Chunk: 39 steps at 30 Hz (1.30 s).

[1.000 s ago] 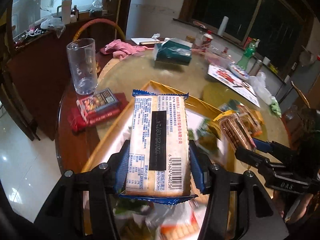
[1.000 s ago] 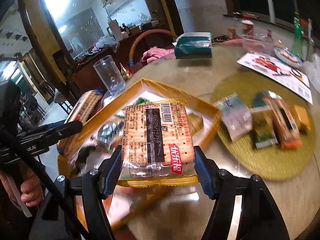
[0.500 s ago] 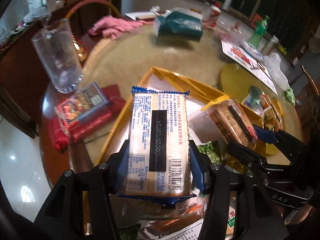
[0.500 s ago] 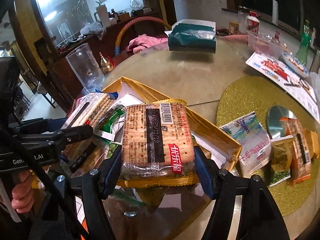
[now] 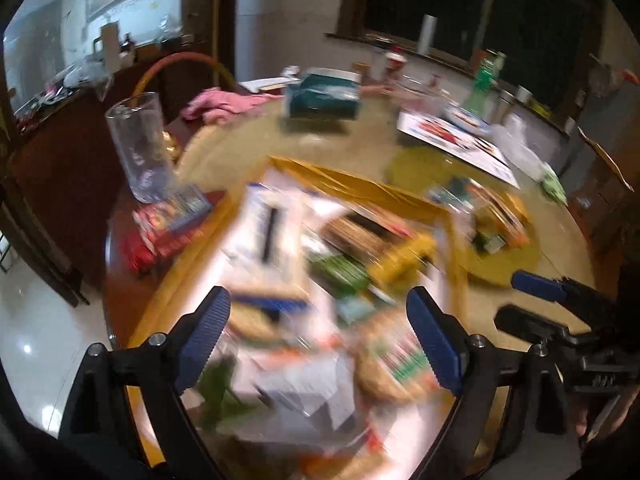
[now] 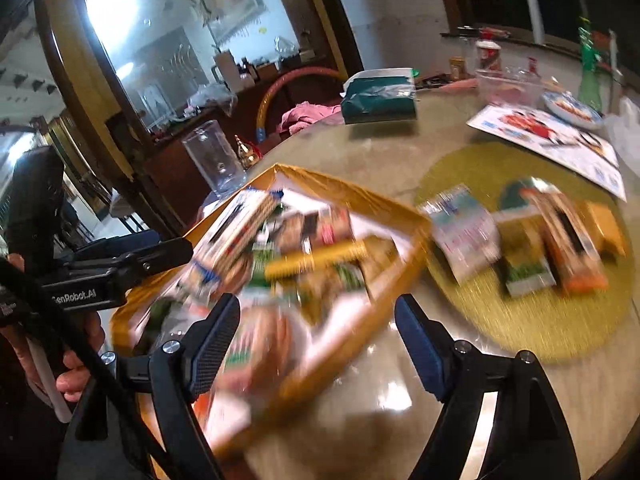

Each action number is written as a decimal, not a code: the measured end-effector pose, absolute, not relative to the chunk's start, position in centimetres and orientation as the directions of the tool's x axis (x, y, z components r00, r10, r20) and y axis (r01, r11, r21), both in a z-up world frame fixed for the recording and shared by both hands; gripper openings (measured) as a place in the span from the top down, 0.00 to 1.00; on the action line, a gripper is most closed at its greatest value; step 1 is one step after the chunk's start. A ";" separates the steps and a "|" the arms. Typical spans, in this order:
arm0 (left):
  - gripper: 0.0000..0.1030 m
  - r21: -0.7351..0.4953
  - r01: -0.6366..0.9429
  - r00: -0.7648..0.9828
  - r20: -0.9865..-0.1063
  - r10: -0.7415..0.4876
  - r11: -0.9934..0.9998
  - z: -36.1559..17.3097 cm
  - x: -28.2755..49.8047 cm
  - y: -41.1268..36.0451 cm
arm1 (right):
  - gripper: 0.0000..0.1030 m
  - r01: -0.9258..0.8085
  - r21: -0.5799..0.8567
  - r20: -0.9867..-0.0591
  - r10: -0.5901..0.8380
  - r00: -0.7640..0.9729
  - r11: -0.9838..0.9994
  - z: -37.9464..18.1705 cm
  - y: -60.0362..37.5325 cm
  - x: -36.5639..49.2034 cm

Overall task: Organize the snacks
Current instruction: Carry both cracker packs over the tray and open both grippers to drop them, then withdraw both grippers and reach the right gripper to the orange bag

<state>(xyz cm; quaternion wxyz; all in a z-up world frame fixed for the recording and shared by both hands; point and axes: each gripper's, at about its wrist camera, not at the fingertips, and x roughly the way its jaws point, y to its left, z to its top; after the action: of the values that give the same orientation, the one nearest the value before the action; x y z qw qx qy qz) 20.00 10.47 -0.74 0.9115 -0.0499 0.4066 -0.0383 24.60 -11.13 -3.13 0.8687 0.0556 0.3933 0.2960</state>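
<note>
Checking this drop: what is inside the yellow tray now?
The yellow tray holds a blurred heap of snack packets, including the blue-edged cracker pack and a yellow-edged cracker pack. Whatever lies beneath the heap is covered. Both grippers' jaws have just been opening, nothing between them.

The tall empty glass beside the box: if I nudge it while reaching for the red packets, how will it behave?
The glass stands upright, taller than it is wide, so a push near its rim would probably tip it. It looks empty, so likely light. It stands near the table edge, so a fall could break it.
</note>
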 end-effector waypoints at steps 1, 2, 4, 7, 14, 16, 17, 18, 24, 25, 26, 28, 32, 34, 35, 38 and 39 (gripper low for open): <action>0.13 -0.144 0.053 0.657 -0.740 -0.143 0.988 -1.0 19.0 9.2 | 0.22 -0.459 0.332 -0.654 0.552 0.517 0.824 -3.4 -11.9 24.1; 0.13 -0.180 0.079 0.644 -0.742 -0.188 0.980 -1.4 18.1 7.8 | 0.22 -0.441 0.336 -0.663 0.541 0.517 0.832 -3.9 -13.2 23.2; 0.13 -0.238 0.109 0.608 -0.753 -0.254 0.965 -2.3 17.0 5.6 | 0.22 -0.409 0.329 -0.682 0.514 0.520 0.851 -4.7 -15.3 22.1; 0.13 -0.275 0.140 0.555 -0.774 -0.305 0.951 -3.5 15.8 2.0 | 0.22 -0.326 0.294 -0.728 0.432 0.532 0.898 -6.3 -18.8 20.7; 0.13 -0.101 0.144 0.569 -0.806 -0.166 0.984 -4.0 14.3 -2.8 | 0.22 -0.162 0.150 -0.790 0.217 0.573 0.975 -8.7 -25.4 18.6; 0.13 -0.119 0.153 0.563 -0.806 -0.185 0.981 -3.8 14.2 -2.8 | 0.22 -0.135 0.128 -0.791 0.183 0.583 0.983 -8.8 -26.5 18.5; 0.13 -0.124 0.152 0.564 -0.804 -0.189 0.981 -3.7 14.2 -2.8 | 0.22 -0.118 0.114 -0.791 0.162 0.590 0.986 -8.8 -26.9 18.6; 0.13 -0.122 0.148 0.575 -0.797 -0.185 0.981 -3.5 14.0 -2.9 | 0.22 -0.108 0.104 -0.789 0.148 0.596 0.989 -8.9 -27.3 18.7; 0.13 -0.103 0.180 0.588 -0.786 -0.191 0.978 -3.1 12.8 -4.2 | 0.22 -0.082 0.097 -0.786 0.127 0.605 0.992 -9.1 -28.7 19.3; 0.13 -0.103 0.188 0.585 -0.787 -0.195 0.977 -3.2 12.7 -4.6 | 0.22 -0.080 0.103 -0.785 0.130 0.605 0.991 -9.2 -28.9 19.5; 0.13 -0.102 0.193 0.582 -0.789 -0.197 0.976 -3.2 12.7 -4.9 | 0.22 -0.079 0.112 -0.784 0.137 0.606 0.991 -9.1 -29.1 19.6; 0.13 -0.104 0.203 0.577 -0.790 -0.205 0.974 -3.3 12.6 -5.4 | 0.22 -0.082 0.122 -0.782 0.147 0.605 0.989 -9.1 -29.3 19.7; 0.13 -0.091 0.228 0.569 -0.796 -0.209 0.969 -3.5 12.6 -6.5 | 0.22 -0.080 0.152 -0.784 0.170 0.597 0.985 -9.0 -30.1 20.9; 0.13 -0.091 0.236 0.565 -0.797 -0.213 0.967 -3.7 12.7 -6.8 | 0.22 -0.076 0.185 -0.781 0.193 0.594 0.980 -8.9 -30.7 21.6; 0.13 -0.091 0.241 0.561 -0.800 -0.215 0.966 -3.8 12.8 -7.0 | 0.22 -0.075 0.210 -0.777 0.213 0.592 0.975 -8.8 -31.1 22.2; 0.13 -0.085 0.247 0.555 -0.804 -0.213 0.965 -4.1 12.9 -7.3 | 0.22 -0.058 0.257 -0.774 0.241 0.586 0.965 -8.7 -32.0 24.0; 0.13 -0.085 0.247 0.553 -0.805 -0.213 0.965 -4.2 13.0 -7.3 | 0.22 -0.054 0.276 -0.772 0.255 0.582 0.960 -8.7 -32.2 24.8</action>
<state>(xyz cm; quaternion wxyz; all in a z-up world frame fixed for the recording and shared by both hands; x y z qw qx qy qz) 13.00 -7.30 -4.22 0.8811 0.0188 0.4541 -0.1307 24.83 -32.21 -8.71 0.8824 0.1120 0.4485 0.0877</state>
